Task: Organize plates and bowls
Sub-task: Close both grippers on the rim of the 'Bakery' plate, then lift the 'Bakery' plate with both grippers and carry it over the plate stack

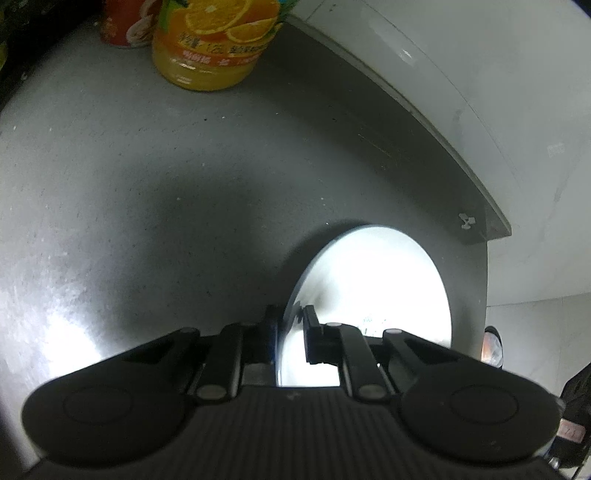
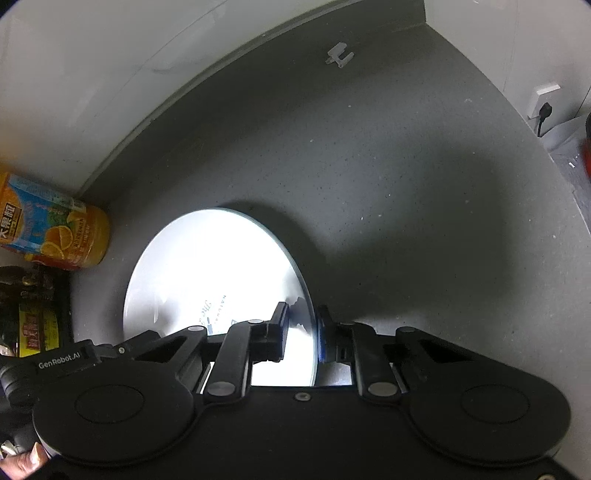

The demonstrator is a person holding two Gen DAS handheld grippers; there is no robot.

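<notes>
A white plate [image 1: 373, 295] is held between both grippers above a grey counter [image 1: 147, 184]. My left gripper [image 1: 290, 332] is shut on the plate's left rim, one finger under and one over it. In the right wrist view the same plate [image 2: 214, 266] shows small printed lettering, and my right gripper [image 2: 301, 332] is shut on its right rim. The left gripper's black body [image 2: 59, 363] shows at the plate's far side in that view. No bowl is in view.
An orange juice bottle [image 1: 214, 40] and a red can [image 1: 125, 26] stand at the counter's back left. The bottle [image 2: 51, 229] and dark jars [image 2: 33, 314] show in the right wrist view. A white wall [image 2: 92, 74], a wall socket [image 2: 543, 103] and a small white clip [image 2: 340, 53] lie beyond.
</notes>
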